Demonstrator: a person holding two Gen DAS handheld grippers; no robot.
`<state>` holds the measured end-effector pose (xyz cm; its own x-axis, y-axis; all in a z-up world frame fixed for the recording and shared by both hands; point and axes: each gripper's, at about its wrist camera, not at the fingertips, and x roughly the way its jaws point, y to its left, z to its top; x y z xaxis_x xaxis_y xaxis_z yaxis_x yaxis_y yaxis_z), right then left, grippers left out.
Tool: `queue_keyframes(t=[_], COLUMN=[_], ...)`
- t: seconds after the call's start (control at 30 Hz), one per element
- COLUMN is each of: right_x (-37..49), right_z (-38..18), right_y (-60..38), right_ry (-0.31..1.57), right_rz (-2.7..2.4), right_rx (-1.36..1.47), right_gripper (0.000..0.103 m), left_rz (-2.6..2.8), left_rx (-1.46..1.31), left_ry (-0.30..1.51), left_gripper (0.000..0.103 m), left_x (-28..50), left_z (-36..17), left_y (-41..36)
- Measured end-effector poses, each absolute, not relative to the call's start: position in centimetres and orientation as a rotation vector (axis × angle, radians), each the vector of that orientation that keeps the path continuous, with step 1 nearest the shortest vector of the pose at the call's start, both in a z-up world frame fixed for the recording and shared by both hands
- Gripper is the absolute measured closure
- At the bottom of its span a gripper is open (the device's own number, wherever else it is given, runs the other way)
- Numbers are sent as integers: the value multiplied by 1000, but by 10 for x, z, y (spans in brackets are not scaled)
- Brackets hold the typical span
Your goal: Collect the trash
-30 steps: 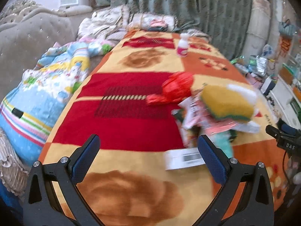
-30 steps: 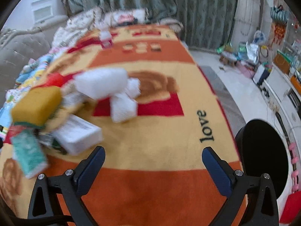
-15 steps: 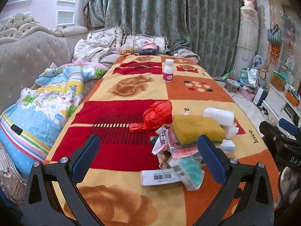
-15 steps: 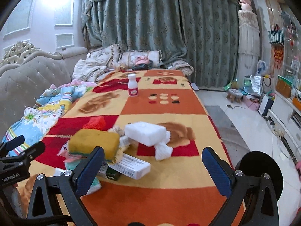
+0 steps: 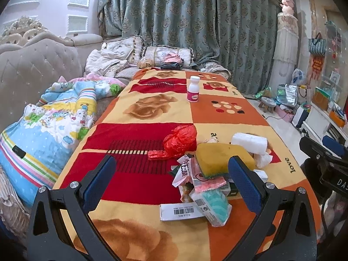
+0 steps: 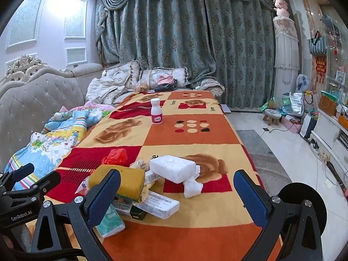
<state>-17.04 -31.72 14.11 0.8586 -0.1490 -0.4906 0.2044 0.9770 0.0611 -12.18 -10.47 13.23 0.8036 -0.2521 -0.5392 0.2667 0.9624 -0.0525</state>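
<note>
both tongs, left gripper (image 5: pixel 171 175) and right gripper (image 6: pixel 177 190), hang wide open and empty over the tabletop's near end (nothing picked yet), so next is closing on the sponge (image 5: pixel 221 157) atop the trash pile (image 5: pixel 202 182).

The yellow sponge (image 5: pixel 219 158) lies on top of the trash pile (image 5: pixel 202 180), so the packets under it are partly hidden. In the left wrist view, the blue pad (image 5: pixel 243 181) near the lower right covers one end of the sponge. The words on the white box (image 6: pixel 159 204) are too small to read. The black round thing (image 6: pixel 304 206) at the lower right of the right wrist view sits half behind the gripper frame. The print on the little white bottle (image 5: pixel 193 89) cannot be read.
</note>
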Motion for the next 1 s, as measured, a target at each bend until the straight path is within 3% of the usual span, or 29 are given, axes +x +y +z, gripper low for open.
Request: queue_keyframes(t=[1.0], right_x=[-165], right_z=[146], right_y=[-320], right_ry=[489], right_rz=[-190], right_rx=[129], right_gripper=[0], left_rz=[-261], left_rx=[7], left_ry=[550], left_gripper=[0], left_x=[-117], left_z=[139], left_y=[-100])
